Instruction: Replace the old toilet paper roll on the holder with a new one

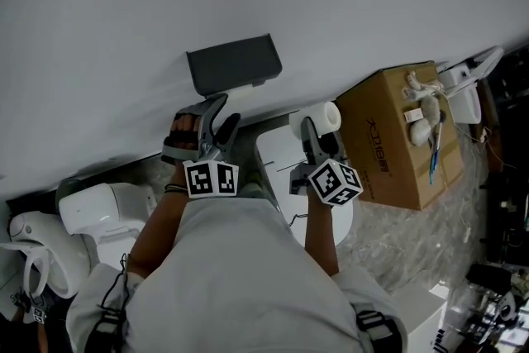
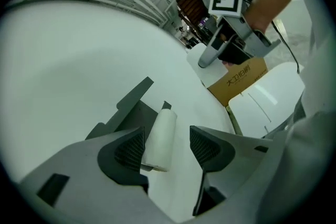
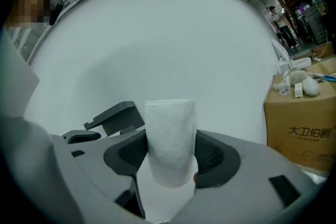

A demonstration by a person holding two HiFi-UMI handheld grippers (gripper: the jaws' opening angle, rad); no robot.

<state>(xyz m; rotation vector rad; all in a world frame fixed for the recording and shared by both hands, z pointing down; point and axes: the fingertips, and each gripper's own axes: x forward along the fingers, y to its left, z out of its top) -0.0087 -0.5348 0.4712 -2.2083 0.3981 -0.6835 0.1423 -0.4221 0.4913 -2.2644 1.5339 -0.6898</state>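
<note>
Right gripper view: right gripper (image 3: 170,157) clamps new white paper roll (image 3: 169,126). Left gripper (image 2: 167,148) wide open, empty, before thin old roll (image 2: 160,136) on grey holder (image 2: 128,107); removal pending.

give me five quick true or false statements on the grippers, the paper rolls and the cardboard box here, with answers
1. The right gripper grips a new roll between its jaws. True.
2. The left gripper is clamped shut. False: its jaws stand apart, with no pad pressing on the old roll ahead of them.
3. The holder on the wall has a roll on it. True.
4. The cardboard box stands on the person's left. False: it stands on the right, beyond the right gripper.
5. The top of the box is bare. False: small items lie on it.
</note>
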